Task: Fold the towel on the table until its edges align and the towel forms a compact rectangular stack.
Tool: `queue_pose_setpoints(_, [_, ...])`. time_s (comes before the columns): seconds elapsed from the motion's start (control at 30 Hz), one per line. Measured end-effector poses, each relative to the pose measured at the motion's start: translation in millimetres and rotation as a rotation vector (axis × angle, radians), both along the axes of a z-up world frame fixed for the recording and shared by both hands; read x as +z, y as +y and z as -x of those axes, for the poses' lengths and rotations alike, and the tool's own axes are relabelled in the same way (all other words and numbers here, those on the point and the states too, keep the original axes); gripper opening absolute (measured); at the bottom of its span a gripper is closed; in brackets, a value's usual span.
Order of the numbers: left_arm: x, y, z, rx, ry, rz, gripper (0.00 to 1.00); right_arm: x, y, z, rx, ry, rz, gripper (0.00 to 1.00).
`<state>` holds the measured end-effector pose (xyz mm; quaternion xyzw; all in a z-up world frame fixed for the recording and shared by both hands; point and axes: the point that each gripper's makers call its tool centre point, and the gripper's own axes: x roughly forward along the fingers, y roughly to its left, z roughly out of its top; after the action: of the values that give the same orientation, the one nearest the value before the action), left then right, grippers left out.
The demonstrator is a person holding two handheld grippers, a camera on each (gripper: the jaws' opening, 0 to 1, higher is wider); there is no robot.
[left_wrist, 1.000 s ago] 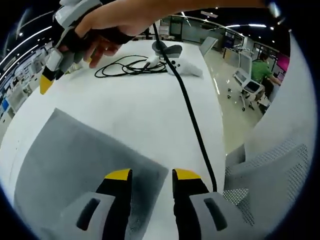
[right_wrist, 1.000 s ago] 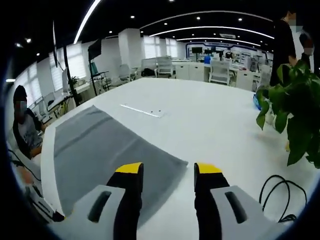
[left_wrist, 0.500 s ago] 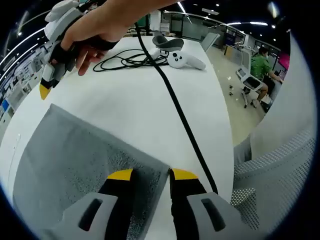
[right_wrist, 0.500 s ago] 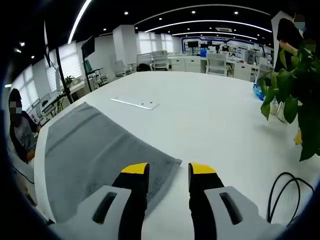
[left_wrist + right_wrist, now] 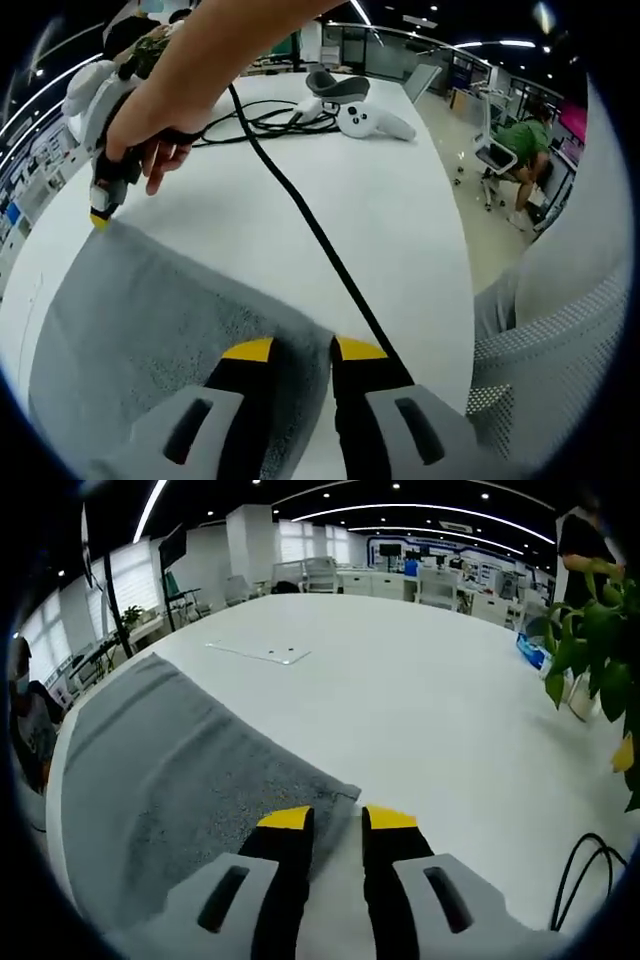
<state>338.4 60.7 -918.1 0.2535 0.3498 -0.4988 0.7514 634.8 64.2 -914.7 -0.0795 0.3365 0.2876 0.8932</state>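
Note:
A grey towel (image 5: 150, 340) lies flat on the white table (image 5: 330, 170). My left gripper (image 5: 303, 350) stands at the towel's near corner, its yellow-tipped jaws open by a narrow gap with the towel's edge running in between them. A hand holds my right gripper (image 5: 100, 205) with its tip down on the towel's far corner. In the right gripper view the towel (image 5: 180, 770) spreads to the left, and its corner points into the narrow gap of my right gripper (image 5: 337, 818), which is open.
A black cable (image 5: 300, 215) runs from the hand across the table toward me. Behind it lie a coiled cable (image 5: 265, 125) and a white controller (image 5: 370, 120). A mesh chair (image 5: 540, 370) stands off the table's edge. A plant (image 5: 590, 650) and a flat white strip (image 5: 258, 652) sit on the table.
Both grippers have come down to the towel's corners and their jaws have narrowed. The hand with the right gripper dropped from above the table onto the far corner.

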Motion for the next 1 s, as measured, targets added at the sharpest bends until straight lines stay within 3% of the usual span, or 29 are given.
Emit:
queue_pose_setpoints(0.07, [0.4,-2,-1.7,0.01,-0.007,0.0,0.16,-5.9,-1,4,0.021,0.015,0.025,0.06])
queue_pose_setpoints(0.1, [0.5,-3,-2.4,0.019,-0.005,0.003,0.15,-2.5,0,4,0.019,-0.011,0.016,0.06])
queue_pose_setpoints(0.23, [1.3,-9,-3.9,0.017,-0.009,-0.007,0.1,-0.7,-1,7,0.037,-0.012,0.017,0.0])
queue_pose_setpoints(0.37, [1.6,-16,-3.7,0.049,0.024,0.001,0.08,1.8,-9,10,0.041,-0.021,0.031,0.0])
queue_pose_setpoints(0.73, [3.7,-55,2.7,0.091,0.037,0.052,0.08,2.8,-59,15,-0.065,-0.037,0.001,0.0])
queue_pose_setpoints(1.0, [6.4,-58,-0.8,0.095,0.062,0.046,0.07,14.4,-68,14,-0.083,-0.059,-0.041,0.0])
